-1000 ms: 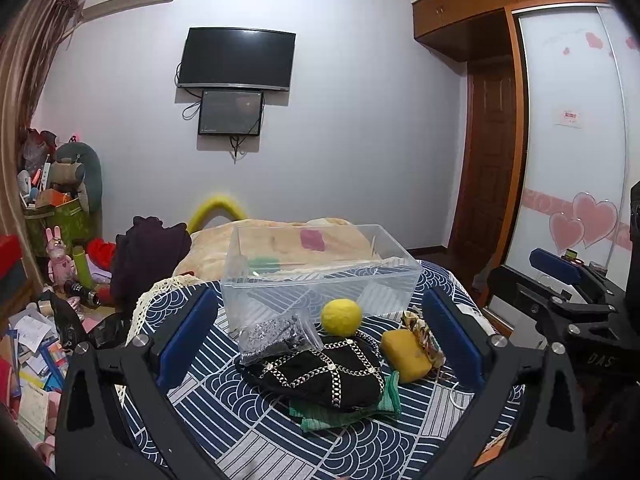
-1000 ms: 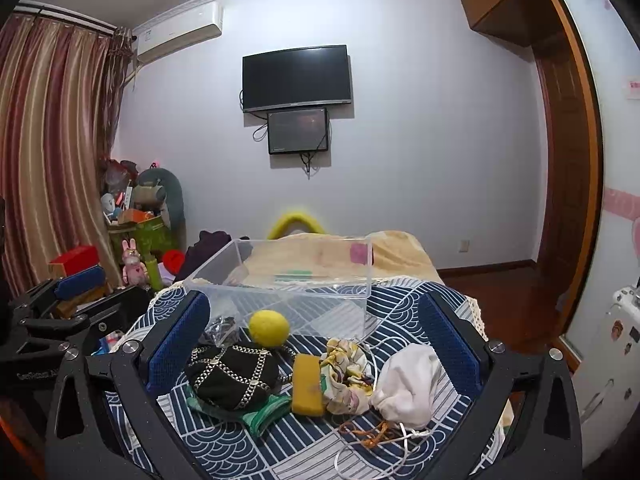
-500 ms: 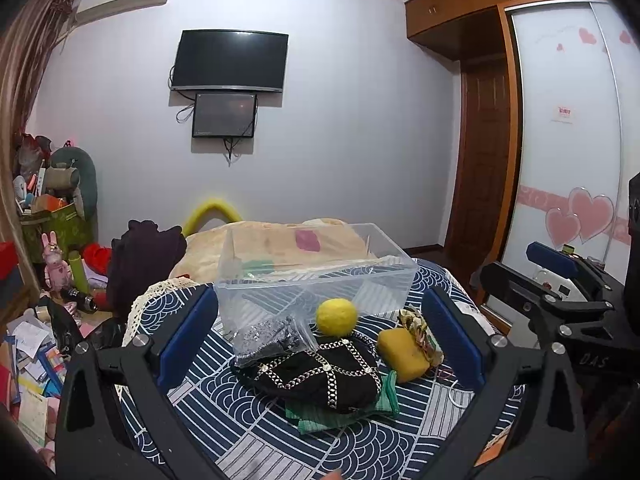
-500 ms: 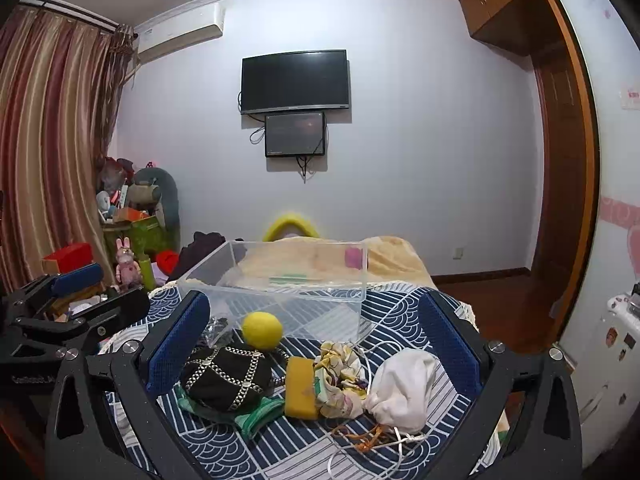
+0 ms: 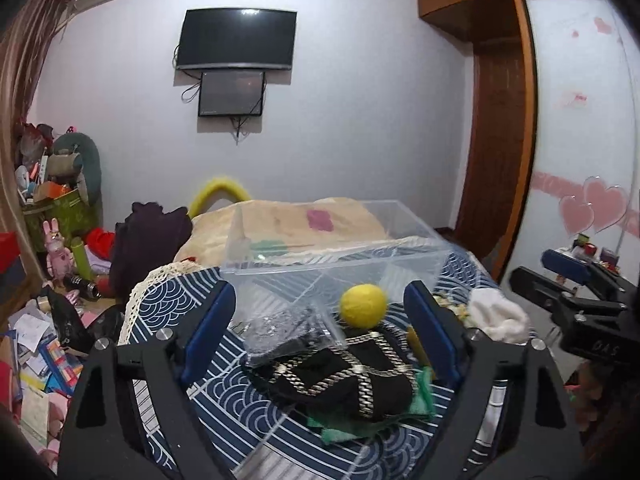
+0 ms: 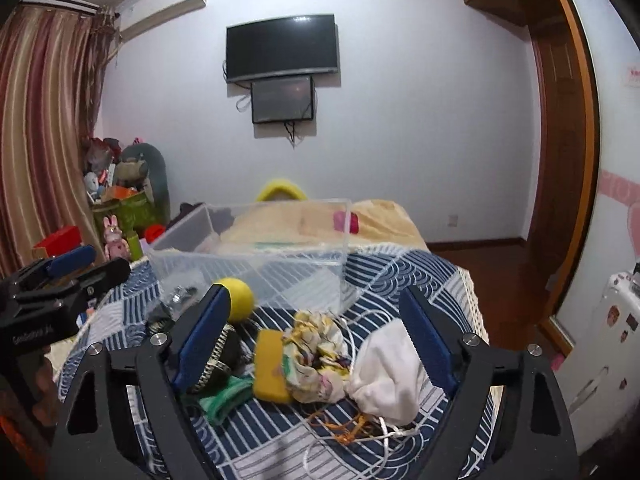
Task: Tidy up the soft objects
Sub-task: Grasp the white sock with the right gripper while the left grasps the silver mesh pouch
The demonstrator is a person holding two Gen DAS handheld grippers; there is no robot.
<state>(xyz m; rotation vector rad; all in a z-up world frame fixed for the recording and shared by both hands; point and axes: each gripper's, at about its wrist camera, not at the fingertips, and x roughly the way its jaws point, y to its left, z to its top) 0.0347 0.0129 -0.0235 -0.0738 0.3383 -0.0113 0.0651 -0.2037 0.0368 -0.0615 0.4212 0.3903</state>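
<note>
Both grippers have dipped closer: left gripper (image 5: 320, 340) gapes over the black pouch (image 5: 344, 376); right gripper (image 6: 316, 340) gapes around the floral cloth (image 6: 316, 356).

Both grippers have come down closer to the pile. The left gripper (image 5: 320, 332) now frames the black pouch (image 5: 344, 376), the right gripper (image 6: 316, 332) the floral cloth (image 6: 316, 356); objects seem unmoved, though the frames are blurred.

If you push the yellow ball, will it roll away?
Probably a little. The yellow ball is round, so a nudge should start it rolling. It looks fuzzy and sits on a soft bedspread, which would likely slow it. The clear bin right behind and the black cloth in front may stop it.
</note>
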